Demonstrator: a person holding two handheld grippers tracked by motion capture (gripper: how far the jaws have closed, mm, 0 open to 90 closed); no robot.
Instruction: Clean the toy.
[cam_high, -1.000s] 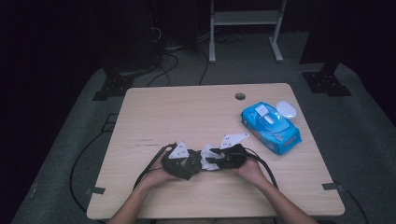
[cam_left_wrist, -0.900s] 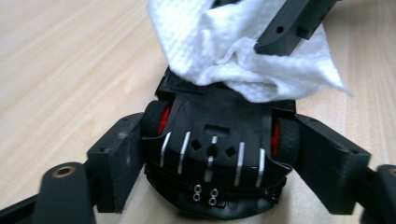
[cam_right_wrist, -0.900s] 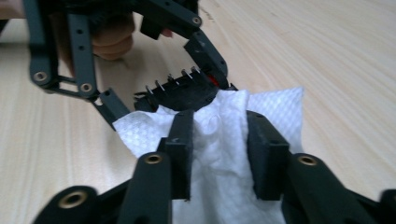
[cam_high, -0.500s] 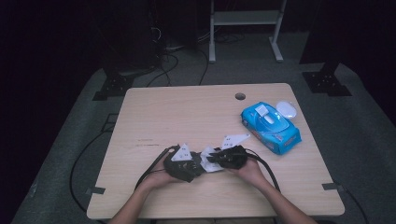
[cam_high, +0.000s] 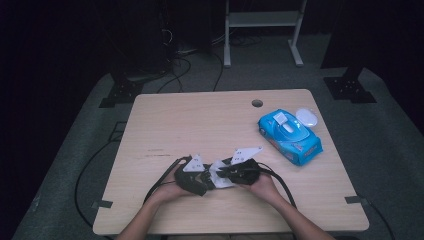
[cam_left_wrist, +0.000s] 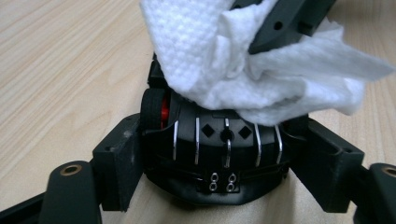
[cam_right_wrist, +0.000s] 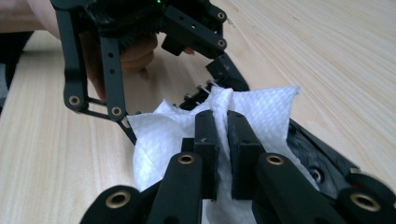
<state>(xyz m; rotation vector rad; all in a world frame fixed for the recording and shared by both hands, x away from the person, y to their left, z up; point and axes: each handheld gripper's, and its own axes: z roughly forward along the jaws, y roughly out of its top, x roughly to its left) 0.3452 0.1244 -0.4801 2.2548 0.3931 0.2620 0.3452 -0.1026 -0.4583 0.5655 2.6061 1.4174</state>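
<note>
Pale wood-grain bench (cam_high: 200, 120) carrying work. Left hand-held gripper (cam_left_wrist: 224, 158) clamping glossy black ribbed object (cam_left_wrist: 219, 154), possibly mouse; right hand-held gripper (cam_right_wrist: 223, 135) pinching waffle-textured white wipe (cam_right_wrist: 159, 135), covering object's top.

Light wooden table (cam_high: 200, 120), grey carpet floor (cam_high: 390, 150), white metal stand (cam_high: 262, 25), dark surroundings

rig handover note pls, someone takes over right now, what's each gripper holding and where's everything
Left gripper: shut on a black computer mouse, held at the table's near edge.
Right gripper: shut on a white wipe, pressed against the mouse.
Blue wipes pack with its lid open sits at the far right, a small white object beside it.
Done: wipe pulled, mouse gripped, wiping seems underway.
Left: likely finish wiping, set mouse down, discard wipe.
</note>
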